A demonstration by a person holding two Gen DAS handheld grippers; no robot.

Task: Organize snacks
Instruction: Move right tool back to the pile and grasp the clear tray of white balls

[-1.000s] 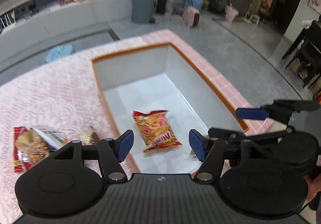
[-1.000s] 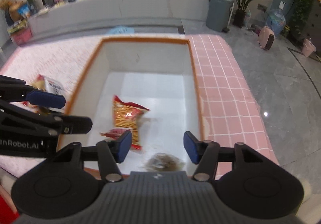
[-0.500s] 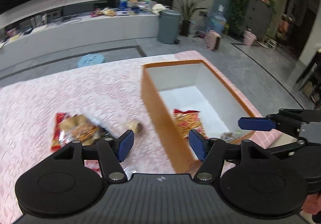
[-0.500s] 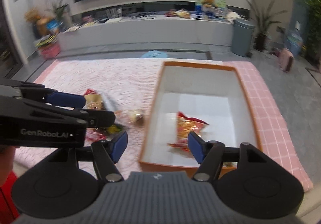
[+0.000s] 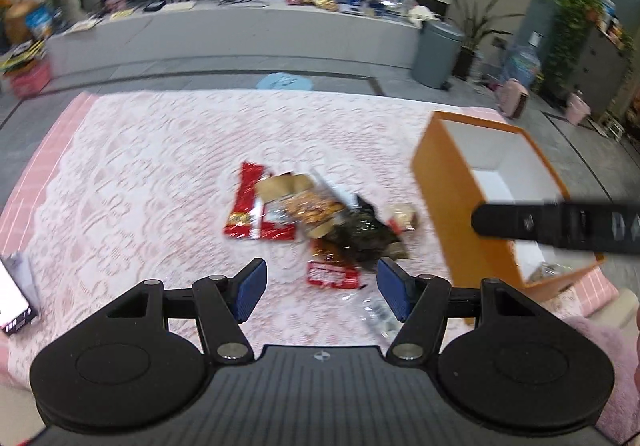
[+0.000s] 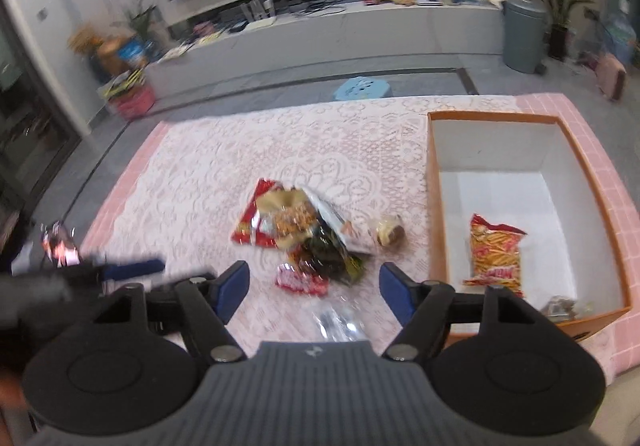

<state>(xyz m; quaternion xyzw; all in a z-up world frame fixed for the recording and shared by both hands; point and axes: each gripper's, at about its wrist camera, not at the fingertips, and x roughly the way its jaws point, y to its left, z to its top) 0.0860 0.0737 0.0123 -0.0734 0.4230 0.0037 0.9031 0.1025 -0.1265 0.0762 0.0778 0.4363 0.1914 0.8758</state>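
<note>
A heap of snack packets (image 5: 304,214) (image 6: 296,230) lies mid-table on the pink lace cloth: red wrappers, a clear bag of biscuits, a dark packet, a small red pack (image 5: 332,274) nearest me. A round wrapped cake (image 6: 390,232) sits beside the heap. The orange box (image 6: 434,206) (image 5: 444,198) at the right holds an orange chip bag (image 6: 496,250) and a small dark packet (image 6: 564,306) in its near corner. My left gripper (image 5: 320,288) is open and empty, just short of the heap. My right gripper (image 6: 314,286) is empty too, its jaws opening, also over the heap's near edge.
A clear wrapper (image 6: 340,322) lies at the table's near edge. A phone (image 5: 12,298) rests at the far left. The right gripper's finger (image 5: 560,222) crosses the left wrist view in front of the box. Beyond the table are a blue stool (image 6: 362,88) and a grey bin (image 6: 522,36).
Both grippers swung left from over the orange box to the snack heap. The right jaws have spread wider. A small dark packet now lies in the box's near corner.
</note>
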